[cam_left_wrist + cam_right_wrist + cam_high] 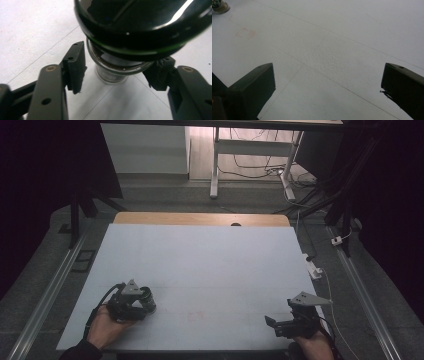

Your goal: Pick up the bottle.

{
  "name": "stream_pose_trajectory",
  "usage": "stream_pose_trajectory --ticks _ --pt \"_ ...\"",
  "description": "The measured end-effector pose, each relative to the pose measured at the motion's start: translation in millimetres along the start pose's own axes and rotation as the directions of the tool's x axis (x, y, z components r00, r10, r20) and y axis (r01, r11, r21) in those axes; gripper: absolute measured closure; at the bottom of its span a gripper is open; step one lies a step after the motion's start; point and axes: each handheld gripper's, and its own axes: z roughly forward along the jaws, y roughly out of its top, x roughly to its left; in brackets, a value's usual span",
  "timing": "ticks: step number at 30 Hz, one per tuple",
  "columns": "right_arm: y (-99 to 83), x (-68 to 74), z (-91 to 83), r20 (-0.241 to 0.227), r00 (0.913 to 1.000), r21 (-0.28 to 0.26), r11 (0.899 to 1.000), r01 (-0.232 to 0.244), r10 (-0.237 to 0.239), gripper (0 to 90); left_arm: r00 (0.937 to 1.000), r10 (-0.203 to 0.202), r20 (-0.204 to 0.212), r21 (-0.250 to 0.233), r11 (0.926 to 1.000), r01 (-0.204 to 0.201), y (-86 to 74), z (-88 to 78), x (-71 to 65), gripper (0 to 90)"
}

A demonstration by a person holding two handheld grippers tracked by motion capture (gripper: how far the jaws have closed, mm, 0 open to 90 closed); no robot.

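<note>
A small glass jar (pixel 148 300) with a glossy black lid (pixel 135 22) stands upright on the white table top (pixel 210 265), near its front left. My left gripper (pixel 141 306) is held by a hand and has one jaw on each side of the jar's glass body (pixel 112 72). The right pad (pixel 157 77) sits against the glass. A thin sliver of table shows between the left pad (pixel 76 67) and the glass. My right gripper (pixel 276 324) rests at the front right. Its jaws are wide open over bare table (pixel 324 57), with nothing between them.
A faint red square mark (pixel 195 315) lies on the table between the two grippers. The far edge is a wooden strip (pixel 200 218). A white plug (pixel 314 269) with a cable sits off the right edge. Desk legs and cables stand on the floor beyond.
</note>
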Motion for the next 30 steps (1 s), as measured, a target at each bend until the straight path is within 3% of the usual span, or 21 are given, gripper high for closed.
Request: stream_pose_trajectory --ticks 5,14,20,27,30 --pt "0.0 0.2 0.1 -0.001 1.0000 0.000 1.000 0.000 0.000 0.0 0.9999 0.008 0.013 0.004 1.0000 -0.008 0.3 -0.5 -0.5 52.4" --pt "0.0 0.1 0.0 -0.001 1.0000 0.000 1.000 0.002 -0.002 0.0 0.9999 -0.007 0.012 0.017 0.9998 0.007 1.7 -2.0 -0.7 53.4" --pt "0.0 0.2 -0.1 0.000 1.0000 0.000 1.000 0.004 -0.004 0.0 0.9976 -0.044 0.053 -0.016 0.9989 0.044 1.8 -6.5 2.0 53.4" --pt "0.0 0.1 0.0 -0.001 1.0000 0.000 1.000 0.003 -0.003 0.0 0.9947 -0.079 0.066 -0.037 0.9960 0.081 4.6 -12.4 2.2 53.4" --pt "0.1 0.1 0.3 -0.002 1.0000 -0.001 1.000 0.002 -0.002 0.0 0.9966 -0.064 0.052 -0.023 0.9976 0.066 7.1 -13.7 1.2 53.4"
